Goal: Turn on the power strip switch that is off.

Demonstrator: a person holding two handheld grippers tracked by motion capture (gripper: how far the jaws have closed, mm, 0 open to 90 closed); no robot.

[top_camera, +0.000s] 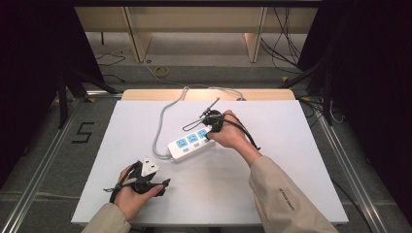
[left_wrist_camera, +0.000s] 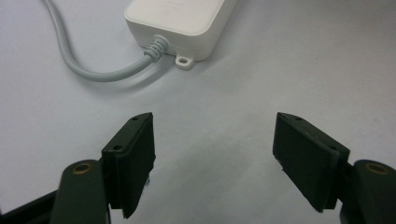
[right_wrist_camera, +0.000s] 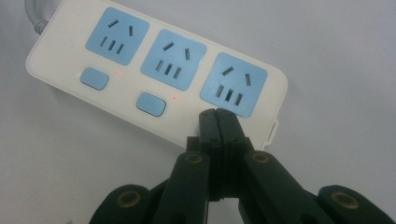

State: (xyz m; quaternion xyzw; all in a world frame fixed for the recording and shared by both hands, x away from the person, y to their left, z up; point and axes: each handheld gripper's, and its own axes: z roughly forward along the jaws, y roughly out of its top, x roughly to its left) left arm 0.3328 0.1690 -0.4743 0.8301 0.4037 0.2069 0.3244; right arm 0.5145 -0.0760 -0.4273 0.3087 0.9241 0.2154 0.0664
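A white power strip point(top_camera: 191, 142) with three blue sockets lies mid-table, and its grey cable point(top_camera: 158, 131) loops off toward the far edge. In the right gripper view the strip point(right_wrist_camera: 154, 70) shows two blue switches, each with a small red light beside it. My right gripper point(right_wrist_camera: 218, 114) is shut, its tips touching the strip's top just below the third socket and hiding that spot. From above, the right gripper point(top_camera: 210, 127) sits at the strip's right end. My left gripper point(top_camera: 148, 170) is open and holds nothing, a short way in front of the strip's cable end point(left_wrist_camera: 180, 21).
The white table board point(top_camera: 291, 184) has bare room right and front of the strip. A wooden edge point(top_camera: 145, 94) runs along the far side. Cables lie on the floor beyond, metal rails flank the table, and a "5" mark point(top_camera: 83, 132) is at the left.
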